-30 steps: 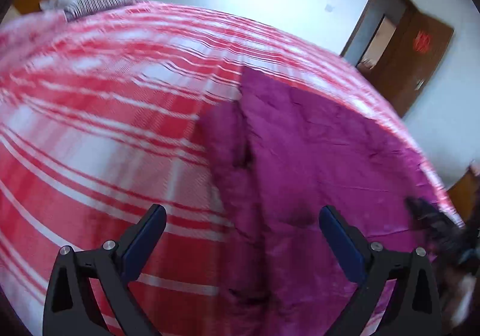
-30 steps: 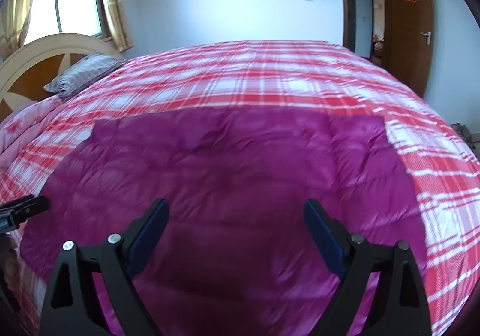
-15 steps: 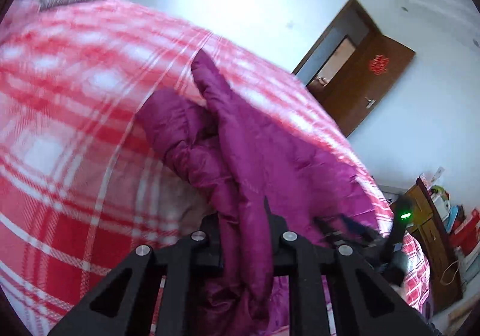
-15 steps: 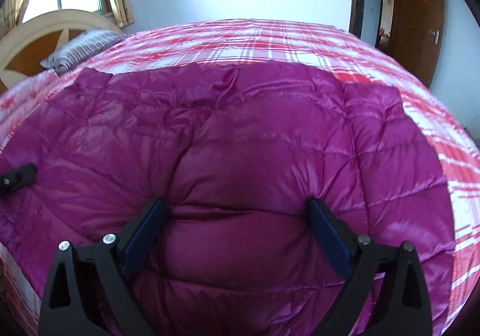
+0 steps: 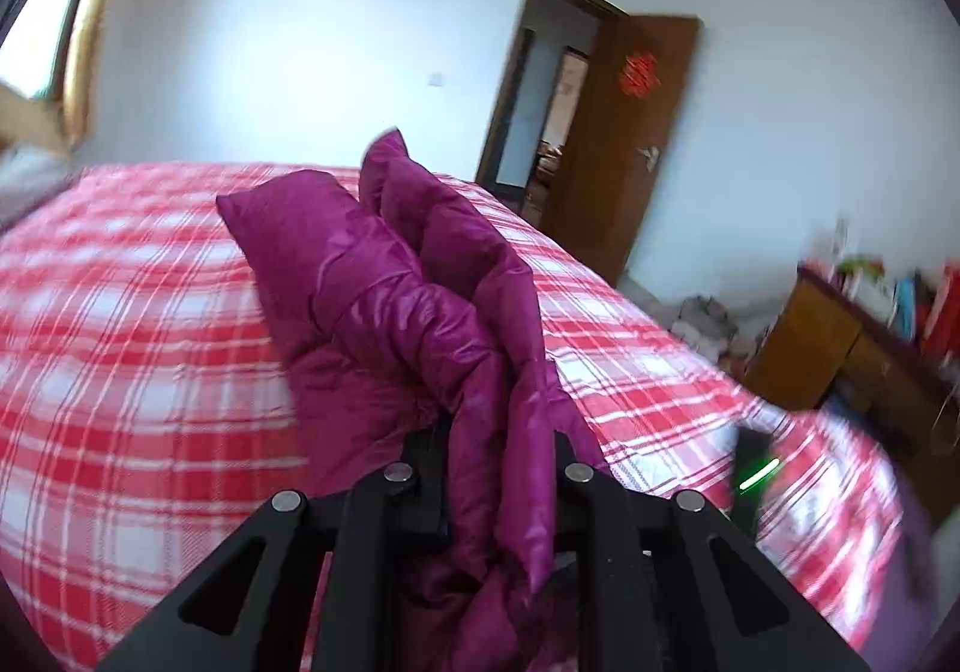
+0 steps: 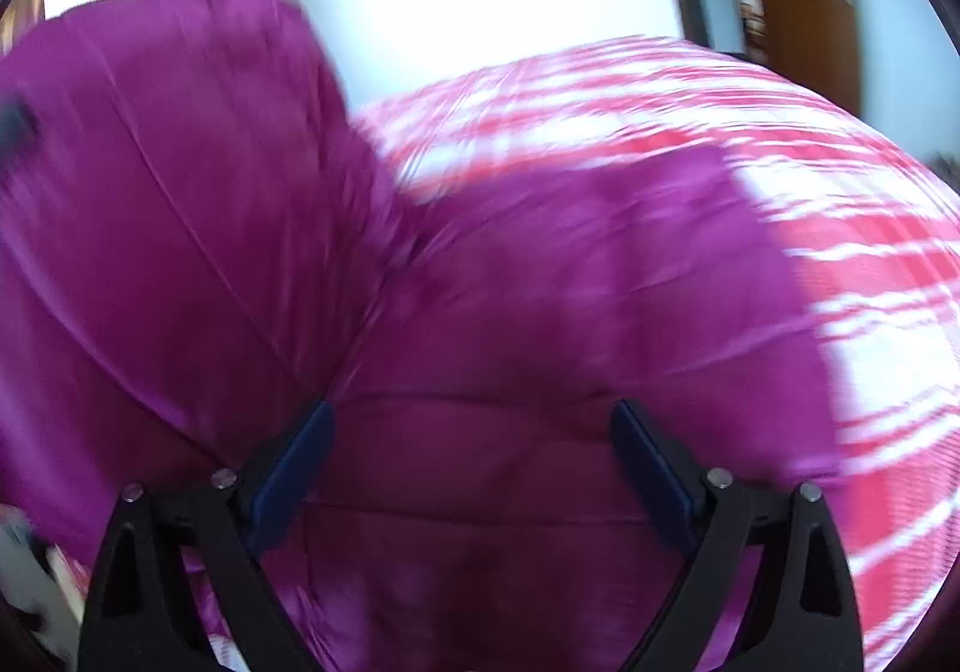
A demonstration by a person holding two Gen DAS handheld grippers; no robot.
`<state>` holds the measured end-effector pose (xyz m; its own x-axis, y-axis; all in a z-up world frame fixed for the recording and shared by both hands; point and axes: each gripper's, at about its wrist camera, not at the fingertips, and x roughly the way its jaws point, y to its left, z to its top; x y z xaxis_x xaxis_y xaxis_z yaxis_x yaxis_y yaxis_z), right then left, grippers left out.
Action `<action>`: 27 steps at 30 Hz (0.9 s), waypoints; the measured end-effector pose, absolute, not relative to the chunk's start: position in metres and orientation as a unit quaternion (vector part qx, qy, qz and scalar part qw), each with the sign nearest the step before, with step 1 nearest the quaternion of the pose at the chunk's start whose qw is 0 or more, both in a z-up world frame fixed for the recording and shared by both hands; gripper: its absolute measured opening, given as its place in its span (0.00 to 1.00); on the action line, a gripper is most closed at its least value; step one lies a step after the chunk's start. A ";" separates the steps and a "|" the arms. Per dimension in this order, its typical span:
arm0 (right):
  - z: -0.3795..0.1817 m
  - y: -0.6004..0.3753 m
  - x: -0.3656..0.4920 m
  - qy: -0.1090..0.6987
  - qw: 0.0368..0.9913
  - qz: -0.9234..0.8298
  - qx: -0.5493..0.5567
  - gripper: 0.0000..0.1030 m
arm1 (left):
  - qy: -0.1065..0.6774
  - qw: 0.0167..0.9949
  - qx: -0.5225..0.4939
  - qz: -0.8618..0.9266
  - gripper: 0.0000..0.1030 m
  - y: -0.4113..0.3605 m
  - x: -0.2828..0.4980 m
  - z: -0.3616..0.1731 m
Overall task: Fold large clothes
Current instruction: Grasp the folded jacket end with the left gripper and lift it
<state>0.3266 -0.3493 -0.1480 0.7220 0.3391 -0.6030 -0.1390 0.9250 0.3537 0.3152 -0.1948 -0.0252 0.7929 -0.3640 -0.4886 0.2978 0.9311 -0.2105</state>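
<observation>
Jacket (image 5: 420, 324): on bed (image 5: 120, 372), one edge now raised off it, flat a moment ago. Left gripper (image 5: 501, 468): newly clamped on that edge. Right gripper (image 6: 468, 462): wide, straddling fabric, ungripped. Fold-over under way.

jacket (image 5: 384, 282) lies on the bed (image 5: 120, 372); door (image 5: 636, 132) behind the bed, cabinet (image 5: 840, 348) to its right.

Both tools are matte black frames with triangular cut-outs and round silver screws at the joints. The right gripper (image 6: 471, 465) carries dark blue pads (image 6: 294, 462) on its fingers; the left gripper (image 5: 501, 468) looks the same black.
</observation>
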 end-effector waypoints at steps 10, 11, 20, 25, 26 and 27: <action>-0.087 -0.475 0.338 0.287 0.897 0.197 0.273 0.90 | 0.293 0.932 0.118 -0.175 0.18 -0.304 0.334 -0.127; -0.086 -0.473 0.343 0.291 0.893 0.213 0.269 0.90 | 0.290 0.933 0.123 -0.176 0.19 -0.306 0.332 -0.129; -0.107 -0.429 0.390 0.416 0.876 0.199 0.141 0.50 | 0.277 0.933 0.116 -0.200 0.47 -0.290 0.289 -0.091; -0.122 -0.454 0.390 0.421 0.878 0.167 0.157 0.50 | 0.207 0.953 0.105 -0.197 0.84 -0.255 0.247 -0.061; -0.124 -0.454 0.386 0.421 0.880 0.161 0.150 0.50 | 0.200 0.957 0.096 -0.187 0.84 -0.243 0.247 -0.057; -0.121 -0.454 0.384 0.421 0.881 0.157 0.146 0.50 | 0.197 0.961 0.088 -0.172 0.85 -0.233 0.251 -0.055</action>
